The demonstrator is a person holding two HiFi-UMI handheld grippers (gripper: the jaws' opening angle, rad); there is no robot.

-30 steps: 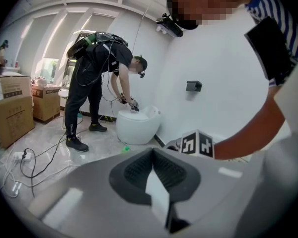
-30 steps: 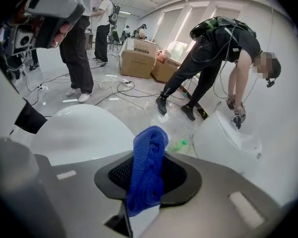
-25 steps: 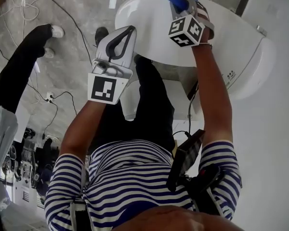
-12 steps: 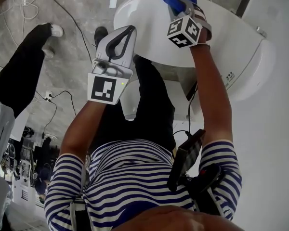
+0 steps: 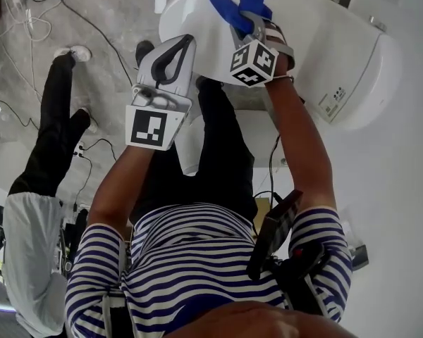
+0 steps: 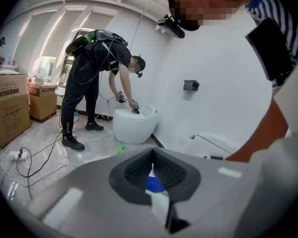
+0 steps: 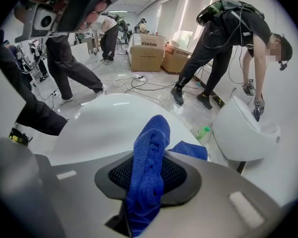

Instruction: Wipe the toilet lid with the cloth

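The white toilet lid (image 5: 197,20) lies shut at the top of the head view. My right gripper (image 5: 244,22) is shut on a blue cloth (image 5: 234,4) and holds it against the lid, near its middle. In the right gripper view the cloth (image 7: 150,157) bunches up between the jaws and spills onto the lid (image 7: 109,125) ahead. My left gripper (image 5: 188,43) is shut and holds nothing. It hovers at the lid's near left edge, apart from the cloth. The left gripper view looks over its closed jaws (image 6: 154,171) into the room.
The toilet's tank end (image 5: 352,83) lies to the right of the lid. Cables (image 5: 35,13) trail over the marble floor at left, where a person's legs (image 5: 53,118) stand. Another person bends over a second toilet (image 6: 134,125). Cardboard boxes (image 6: 10,115) and a green bottle (image 7: 203,131) are nearby.
My right gripper has slid the cloth leftward across the lid, away from the tank end. The left gripper has stayed almost still. The bystander's legs at left have shifted.
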